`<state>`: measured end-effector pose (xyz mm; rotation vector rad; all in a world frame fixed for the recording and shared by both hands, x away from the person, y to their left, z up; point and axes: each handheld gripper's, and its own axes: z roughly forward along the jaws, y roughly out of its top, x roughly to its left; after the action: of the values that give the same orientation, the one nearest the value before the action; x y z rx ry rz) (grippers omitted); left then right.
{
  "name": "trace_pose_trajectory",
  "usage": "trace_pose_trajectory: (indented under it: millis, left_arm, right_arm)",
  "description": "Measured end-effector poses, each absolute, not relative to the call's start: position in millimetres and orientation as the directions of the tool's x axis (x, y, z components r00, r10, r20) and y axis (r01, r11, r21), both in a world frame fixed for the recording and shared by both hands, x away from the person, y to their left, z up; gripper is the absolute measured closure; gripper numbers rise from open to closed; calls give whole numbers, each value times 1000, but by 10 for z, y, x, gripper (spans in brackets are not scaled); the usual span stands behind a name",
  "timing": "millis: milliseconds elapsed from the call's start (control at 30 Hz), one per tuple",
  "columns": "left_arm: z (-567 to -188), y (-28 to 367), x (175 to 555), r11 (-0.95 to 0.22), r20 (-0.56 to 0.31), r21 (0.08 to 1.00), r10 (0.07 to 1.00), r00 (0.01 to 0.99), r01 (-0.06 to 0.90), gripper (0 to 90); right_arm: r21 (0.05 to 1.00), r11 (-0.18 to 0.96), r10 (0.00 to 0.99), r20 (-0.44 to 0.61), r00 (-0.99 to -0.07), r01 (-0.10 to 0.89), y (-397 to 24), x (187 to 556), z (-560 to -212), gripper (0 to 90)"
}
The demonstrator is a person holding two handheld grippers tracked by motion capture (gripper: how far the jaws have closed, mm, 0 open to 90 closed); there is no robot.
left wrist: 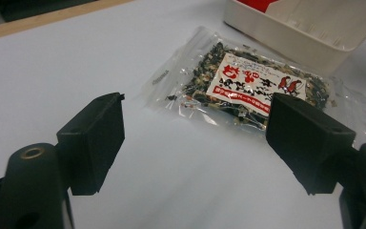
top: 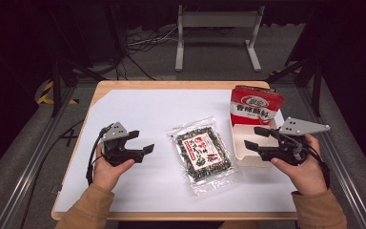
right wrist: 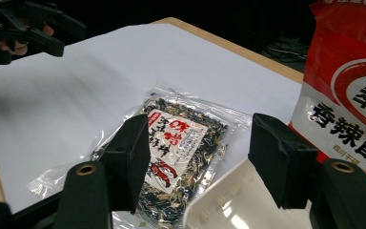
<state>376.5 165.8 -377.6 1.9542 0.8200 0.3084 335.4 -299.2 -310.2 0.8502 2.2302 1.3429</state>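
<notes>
A clear packet of dark dried flakes with a red and white label [top: 201, 151] lies flat on the white sheet at mid-table. My left gripper [top: 144, 141] hovers to its left, open and empty; in the left gripper view its jaws [left wrist: 198, 119] frame the packet [left wrist: 248, 86] from a short way off. My right gripper [top: 251, 137] is held open over the near rim of a white tray [top: 240, 155], right of the packet. In the right gripper view its jaws [right wrist: 201, 129] stand apart above the packet [right wrist: 176, 152] and the tray's corner [right wrist: 219, 191], with nothing between them.
A red snack bag [top: 256, 106] stands upright in the tray's far end and looms close at the right [right wrist: 348, 105]. The white sheet [top: 138, 109] covers most of the wooden table [top: 171, 85]. A metal stand and cables sit on the floor beyond.
</notes>
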Motion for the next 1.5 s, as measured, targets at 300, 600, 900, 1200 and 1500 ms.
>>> trace_pose_trajectory:
  millis: [300, 600, 900, 1200, 1500]
  left_arm:
    - [-3934, 1440, 3992, -324, -208, 785, 665, 717, 528, 192]
    - [-4107, 1233, 4082, -336, -263, 735, 659, 704, 589, 249]
    - [-4276, 993, 3982, -391, -341, 673, 590, 732, 628, 307]
    - [-4365, 856, 3939, -443, -393, 620, 539, 745, 648, 349]
    - [-4404, 752, 3915, -474, -405, 577, 542, 737, 665, 339]
  right_arm:
    - [883, 395, 635, -63, -770, 254, -2800, 3298, -3123, 399]
    - [883, 414, 601, -82, -795, 222, -2691, 3242, -3155, 398]
    - [875, 432, 574, -81, -815, 218, -2562, 3235, -3290, 398]
    - [875, 438, 562, -89, -822, 205, -2506, 3226, -3317, 393]
    - [865, 454, 543, -81, -836, 212, -2406, 3257, -3417, 393]
